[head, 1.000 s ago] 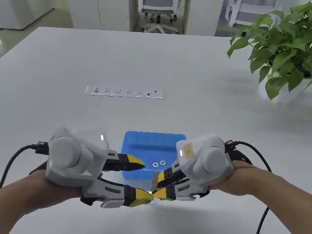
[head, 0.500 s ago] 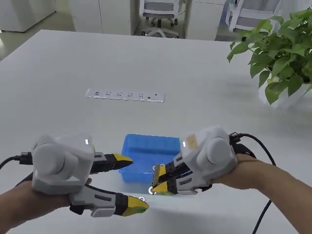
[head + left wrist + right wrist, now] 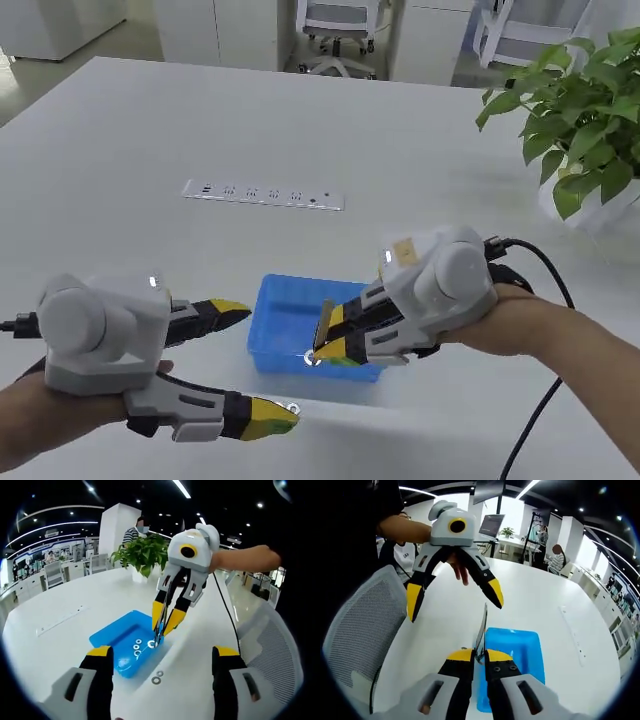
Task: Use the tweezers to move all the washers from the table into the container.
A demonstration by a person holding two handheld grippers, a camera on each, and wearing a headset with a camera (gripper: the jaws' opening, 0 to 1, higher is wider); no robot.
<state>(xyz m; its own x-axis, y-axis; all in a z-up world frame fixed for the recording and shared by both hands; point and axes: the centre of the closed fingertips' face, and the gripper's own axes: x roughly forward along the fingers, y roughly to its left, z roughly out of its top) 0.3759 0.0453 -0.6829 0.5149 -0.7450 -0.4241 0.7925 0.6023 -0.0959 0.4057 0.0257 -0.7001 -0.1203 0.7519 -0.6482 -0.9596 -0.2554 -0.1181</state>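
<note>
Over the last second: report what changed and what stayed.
The left gripper swung leftward, away from the right gripper, still open. The right gripper, shut on the tweezers, carried what looks like a washer from the table to the container's near rim. Container and power strip stayed put.

A white table carries a power strip, potted plant, office chair behind.

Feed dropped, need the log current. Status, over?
Right gripper shut on tweezers, washer at tips over blue container. Left gripper open, idle alongside. Two washers on table. Path clear.
</note>
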